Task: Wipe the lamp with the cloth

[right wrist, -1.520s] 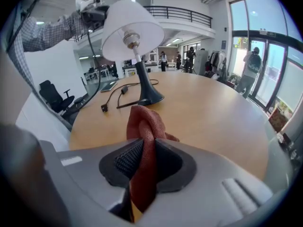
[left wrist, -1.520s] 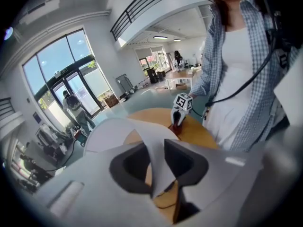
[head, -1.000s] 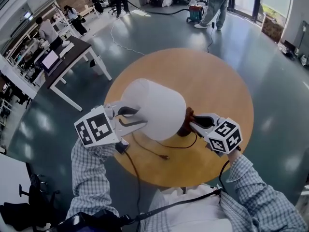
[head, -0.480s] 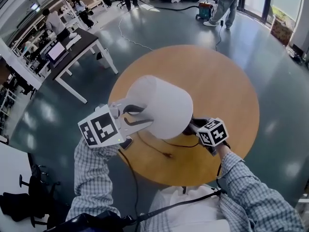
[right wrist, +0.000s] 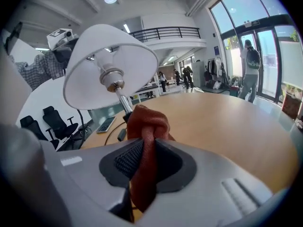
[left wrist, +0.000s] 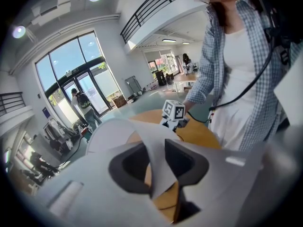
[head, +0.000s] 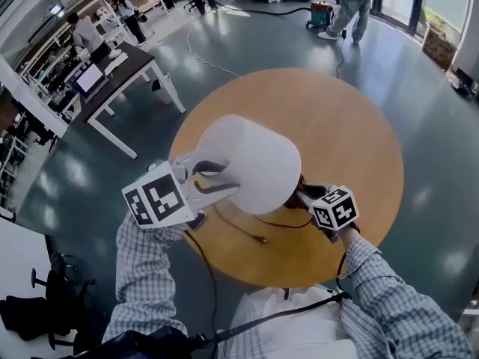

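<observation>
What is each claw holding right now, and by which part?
Left claw grips the lampshade by its rim, the thin wall between its pads. Right claw pinches the reddish-brown cloth by a bunched fold.

The lamp (head: pixel 251 163) stands on the tabletop (head: pixel 344 118) toward its 8 o'clock edge, with the left gripper (head: pixel 213 176) at the lamp's 9 o'clock and its rim between the jaws, the right gripper (head: pixel 304 194) at 4 o'clock with the cloth (right wrist: pixel 144 126) in its jaws, and the cable (head: pixel 243 230) at 6 o'clock.
</observation>
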Motion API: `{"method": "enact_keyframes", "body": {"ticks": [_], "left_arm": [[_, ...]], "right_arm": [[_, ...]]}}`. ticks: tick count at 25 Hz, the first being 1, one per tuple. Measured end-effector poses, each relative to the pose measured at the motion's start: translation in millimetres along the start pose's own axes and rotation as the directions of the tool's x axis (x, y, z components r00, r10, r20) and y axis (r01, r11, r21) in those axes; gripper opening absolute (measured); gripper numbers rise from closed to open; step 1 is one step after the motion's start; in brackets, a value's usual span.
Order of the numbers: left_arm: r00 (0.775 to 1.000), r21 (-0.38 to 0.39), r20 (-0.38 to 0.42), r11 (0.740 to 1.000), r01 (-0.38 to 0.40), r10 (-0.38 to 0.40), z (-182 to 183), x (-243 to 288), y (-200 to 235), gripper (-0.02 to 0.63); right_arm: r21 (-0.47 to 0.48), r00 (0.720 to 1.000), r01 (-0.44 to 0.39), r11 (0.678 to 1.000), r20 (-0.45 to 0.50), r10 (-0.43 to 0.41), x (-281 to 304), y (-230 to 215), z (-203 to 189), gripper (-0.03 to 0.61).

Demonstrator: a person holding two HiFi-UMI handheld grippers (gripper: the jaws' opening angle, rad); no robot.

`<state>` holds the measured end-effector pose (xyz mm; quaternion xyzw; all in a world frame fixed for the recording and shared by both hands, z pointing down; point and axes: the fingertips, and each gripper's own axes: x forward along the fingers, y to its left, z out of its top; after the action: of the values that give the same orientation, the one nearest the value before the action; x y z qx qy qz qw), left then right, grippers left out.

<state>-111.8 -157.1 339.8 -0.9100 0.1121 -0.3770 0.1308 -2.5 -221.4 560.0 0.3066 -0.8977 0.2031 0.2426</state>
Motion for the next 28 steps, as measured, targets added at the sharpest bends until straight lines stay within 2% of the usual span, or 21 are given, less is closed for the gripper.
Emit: {"method": "enact_keyframes", "body": {"ticks": [5,8,13,21,25,28], "left_arm": [[1.0,0.003,-0.005,1.0,-0.002,0.002,2,1,0,0.101],[1.0,0.008,-0.009,1.0,-0.003,0.003,3,6,-1,0.101],[1.0,0.012,-0.011,1.0,-0.004,0.004,5,0,2,0.103],[1.0,0.027,-0.015,1.0,-0.002,0.003,4,5,-2,0.103],[1.0,0.044,-0.022,0.999,0.003,-0.002,7,3,0,0.106],[0.999,0.059,-0.043,0.998,0.011,-0.009,7,3,-2,0.106]], "right_arm": [[-0.136,0.992,-0.018,0.991,0.121,0.034,-10,33,50,0.075],[-0.187,0.984,-0.037,0.982,0.163,0.068,-13,46,64,0.075],[-0.183,0.995,-0.028,0.983,0.092,0.046,-2,44,47,0.075],[-0.091,0.995,0.014,0.996,-0.094,-0.023,11,21,-34,0.075],[-0.052,0.997,0.027,0.998,-0.074,-0.031,5,19,-30,0.075],[-0.086,0.998,0.035,0.996,-0.039,-0.038,-8,18,-19,0.075]]}}
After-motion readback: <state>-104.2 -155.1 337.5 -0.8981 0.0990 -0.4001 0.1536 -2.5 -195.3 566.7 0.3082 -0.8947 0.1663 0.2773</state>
